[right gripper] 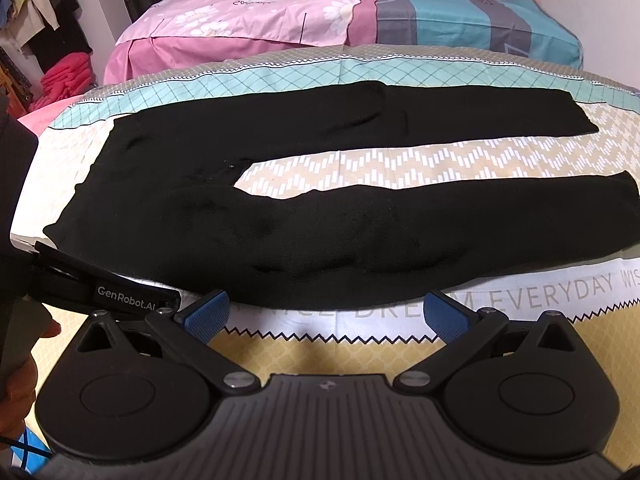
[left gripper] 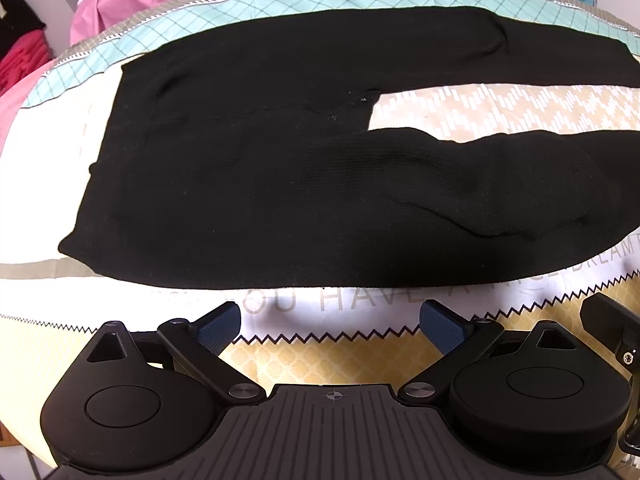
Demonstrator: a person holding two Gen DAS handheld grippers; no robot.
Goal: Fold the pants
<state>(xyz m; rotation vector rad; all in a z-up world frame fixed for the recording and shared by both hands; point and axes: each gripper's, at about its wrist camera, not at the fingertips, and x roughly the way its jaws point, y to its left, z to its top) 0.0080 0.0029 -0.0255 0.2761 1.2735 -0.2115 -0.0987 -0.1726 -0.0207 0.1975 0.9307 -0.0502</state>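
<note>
While both tools hover at the near edge of the bed, the left hand-held gripper (left gripper: 330, 328) has its blue-padded fingers (left gripper: 218, 326) spread wide apart with nothing between them, and the right hand-held gripper (right gripper: 328, 314) is likewise spread wide and empty. In the right wrist view, the side of the left tool, marked with white lettering, juts in from the left, with part of a person's hand (right gripper: 18, 364) gripping it at the frame's edge.

Just beyond the fingertips lies the patterned bedsheet (right gripper: 320, 360), with a yellow lattice band, a black zigzag line and a white strip carrying grey printed words. Past that strip, the black knit pants (right gripper: 248, 216) lie flat on the bed, waistband to the left and both legs running to the right. The near leg sits just beyond the gripper tips without touching them; the far leg lies well apart from it, with a beige-and-white zigzag band of sheet showing between them.

Farther back, a teal diamond-grid band (right gripper: 280, 76) borders the sheet. Behind it sit a pink floral quilt (right gripper: 248, 20) and a teal-and-grey striped cover (right gripper: 460, 16), with stacks of folded red cloth (right gripper: 64, 76) at the left.
</note>
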